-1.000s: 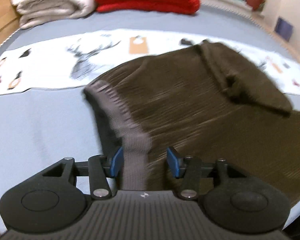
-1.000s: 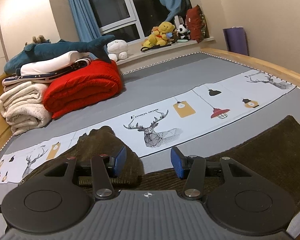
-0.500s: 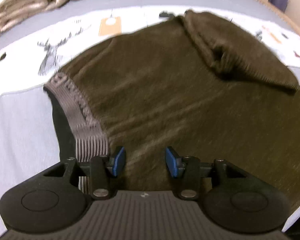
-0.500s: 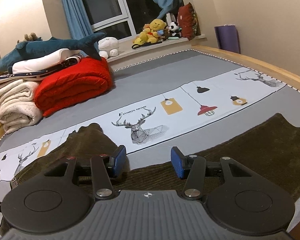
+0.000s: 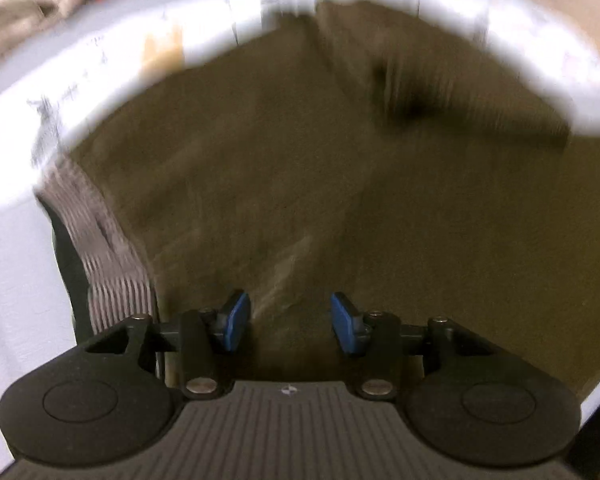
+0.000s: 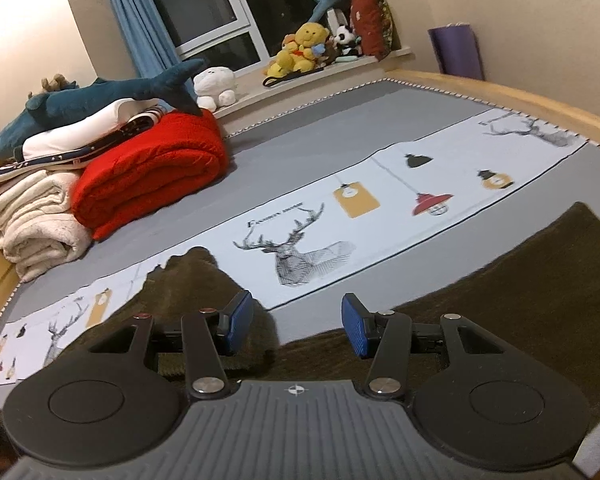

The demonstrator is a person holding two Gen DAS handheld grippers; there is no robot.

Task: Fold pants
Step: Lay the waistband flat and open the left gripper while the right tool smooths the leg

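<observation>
Left wrist view: the brown pants now fill nearly the whole frame, blurred by motion. A second ago they covered only the centre and right, with much of the printed bedsheet visible above and to the left; that sheet is now reduced to a pale band along the upper edge. The grey ribbed waistband has shifted from lower centre to the lower left of the frame. The folded-over flap of cloth remains at the upper right. The left gripper points steeply down over the pants; its jaws are opening, both blue pads clear of the cloth, which lies below the gap and is not pinched.

Right wrist view: little has changed. The pants lie flat on the bedsheet, along the lower right and across the bottom of the frame, with a second part at the lower left. The right gripper hangs just above the cloth edge with its pads spread apart, nothing between them. The red blanket and the beige blanket sit at the left, slightly lower and larger in frame than before.
</observation>
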